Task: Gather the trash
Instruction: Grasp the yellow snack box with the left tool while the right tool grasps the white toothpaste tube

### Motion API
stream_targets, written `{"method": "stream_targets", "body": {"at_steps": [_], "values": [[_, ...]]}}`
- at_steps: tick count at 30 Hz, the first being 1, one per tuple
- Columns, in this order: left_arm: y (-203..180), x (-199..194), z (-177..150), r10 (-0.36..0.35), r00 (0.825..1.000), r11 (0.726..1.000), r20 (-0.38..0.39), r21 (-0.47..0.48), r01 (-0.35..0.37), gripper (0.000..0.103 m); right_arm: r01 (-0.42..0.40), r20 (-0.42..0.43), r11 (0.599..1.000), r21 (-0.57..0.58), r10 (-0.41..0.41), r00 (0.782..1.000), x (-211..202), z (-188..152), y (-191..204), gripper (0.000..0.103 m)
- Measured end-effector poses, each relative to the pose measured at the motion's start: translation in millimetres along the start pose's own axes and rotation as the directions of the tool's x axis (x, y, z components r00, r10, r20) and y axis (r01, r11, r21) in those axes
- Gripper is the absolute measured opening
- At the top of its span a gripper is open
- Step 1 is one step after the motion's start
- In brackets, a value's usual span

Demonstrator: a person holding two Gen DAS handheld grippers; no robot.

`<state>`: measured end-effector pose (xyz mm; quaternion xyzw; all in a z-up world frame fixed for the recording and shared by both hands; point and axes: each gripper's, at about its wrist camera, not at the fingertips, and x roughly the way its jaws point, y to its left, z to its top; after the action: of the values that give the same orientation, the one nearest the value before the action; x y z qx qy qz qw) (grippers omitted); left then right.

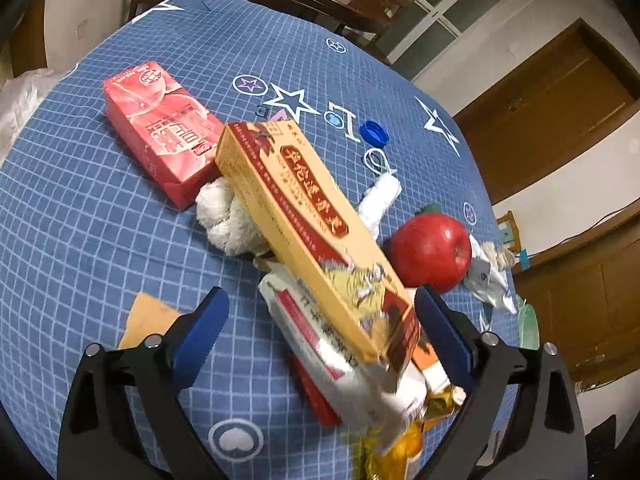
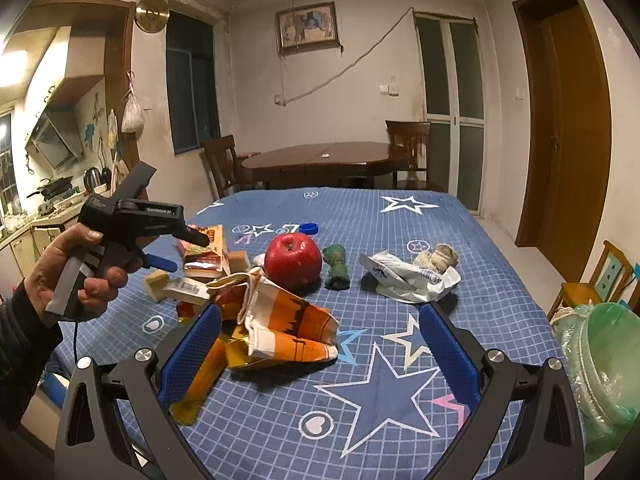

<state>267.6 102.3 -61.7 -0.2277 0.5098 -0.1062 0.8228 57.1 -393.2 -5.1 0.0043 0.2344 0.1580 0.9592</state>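
Between the blue pads of the left gripper [image 1: 320,328], which stand wide apart, a yellow-and-red carton [image 1: 304,216] slants over a white packet [image 1: 340,344]; its near corner lies just inside the right-hand pad, with no pad seen pressing on it. I judge the gripper is placed to take the carton as the next piece of trash.

The right gripper [image 2: 320,352] also stands apart and empty, with a crumpled orange wrapper [image 2: 288,328] just ahead of its left pad, probably next to be taken.

Beyond both grippers on the blue checked desk [image 2: 460,240] sit a red apple [image 2: 293,260], a crushed white bag [image 2: 404,276], and a pink box [image 1: 160,128]. Right of the right gripper, a green bin bag [image 2: 596,364] waits at the desk's edge.
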Motion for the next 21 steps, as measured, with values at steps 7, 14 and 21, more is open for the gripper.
{"method": "stream_targets", "body": {"at_steps": [7, 14, 21], "values": [[-1.1, 18.0, 7.3, -0.047, 0.999, 0.998, -0.016, -0.04, 0.046, 0.055, 0.014, -0.03, 0.999, 0.035, -0.013, 0.999, 31.2, 10.3, -35.0, 0.099], [-10.9, 16.4, 5.4, -0.075, 0.997, 0.997, 0.014, -0.02, 0.076, 0.036, -0.002, -0.138, 0.961, 0.276, 0.042, 0.99, 91.5, 25.3, -115.3, 0.094], [-20.3, 18.8, 2.2, -0.072, 0.997, 0.997, 0.028, 0.021, 0.072, 0.034, 0.096, -0.299, 0.976, 0.194, -0.034, 0.954, 166.5, 27.2, -132.1, 0.082]]}}
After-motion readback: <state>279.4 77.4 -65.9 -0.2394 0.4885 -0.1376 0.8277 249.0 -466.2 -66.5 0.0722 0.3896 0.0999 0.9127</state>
